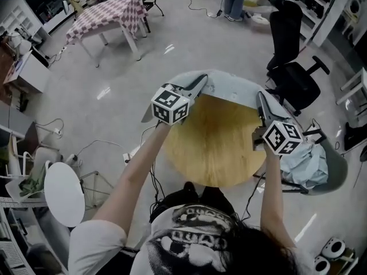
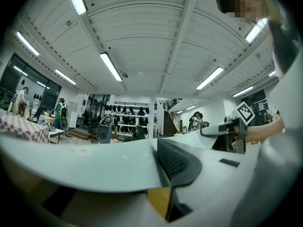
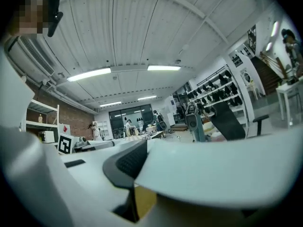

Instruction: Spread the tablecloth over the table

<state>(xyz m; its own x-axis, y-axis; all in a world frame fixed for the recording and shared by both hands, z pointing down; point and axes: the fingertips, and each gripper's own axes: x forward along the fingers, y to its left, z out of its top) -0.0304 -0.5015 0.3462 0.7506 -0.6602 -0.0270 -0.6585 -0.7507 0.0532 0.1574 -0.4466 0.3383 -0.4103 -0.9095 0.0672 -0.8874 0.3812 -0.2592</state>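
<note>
WORKROOM, SEEN FROM ABOVE: A rectangular table [image 1: 106,13] draped in a red-and-white checked cloth is set at the far left, well apart from the round, bare wooden table [image 1: 215,148] at the centre. A black swivel office chair [image 1: 293,76] is parked just beyond the round table's far right rim. A white round stand [image 1: 64,193] is placed at the near left, and a crumpled heap of pale blue fabric [image 1: 307,162] is piled on a grey seat just beside the round table's right edge. A standing person [image 1: 234,2] is glimpsed at the far end of the room.

The glossy grey floor [image 1: 114,79] is crossed by loose cables.

The pale blue-grey tablecloth [image 1: 235,87] is laid over the far rim of the wooden table only, with most of the wood left uncovered. Its edge is pinched at one end by the left gripper [image 1: 200,83] and at the other by the right gripper [image 1: 260,98], and each pair of jaws is pressed onto the fabric.

Counted: two tables, two grippers, one office chair, one stand.
</note>
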